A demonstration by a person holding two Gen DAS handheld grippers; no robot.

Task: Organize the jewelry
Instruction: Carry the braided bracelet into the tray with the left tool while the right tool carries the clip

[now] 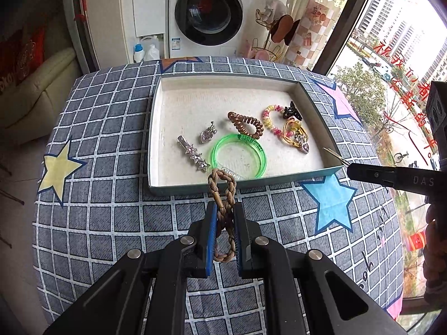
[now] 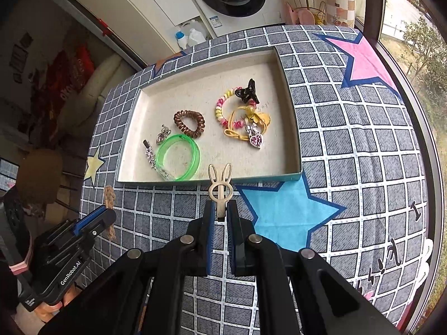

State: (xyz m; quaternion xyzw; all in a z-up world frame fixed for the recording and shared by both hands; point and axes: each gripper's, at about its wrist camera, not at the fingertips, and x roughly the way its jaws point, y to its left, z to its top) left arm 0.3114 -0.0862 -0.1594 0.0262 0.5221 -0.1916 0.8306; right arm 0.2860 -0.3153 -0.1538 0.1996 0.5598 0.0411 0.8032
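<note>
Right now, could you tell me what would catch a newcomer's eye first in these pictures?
Probably the tray on the checked cloth, with a bright green bangle near its front edge among hair ties and clips. Next, each gripper holds something in front of the tray: the left gripper a braided cord, the right gripper a cream bunny clip.

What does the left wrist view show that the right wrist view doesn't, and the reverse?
Left only: the left gripper seen end-on, shut on the brown braided cord loop.

Right only: the cream rabbit-ear hair clip face-on in the shut right gripper.

Shared: the shallow cardboard tray on the checked star-print cloth, holding the translucent green bangle and brown spiral hair tie.
</note>
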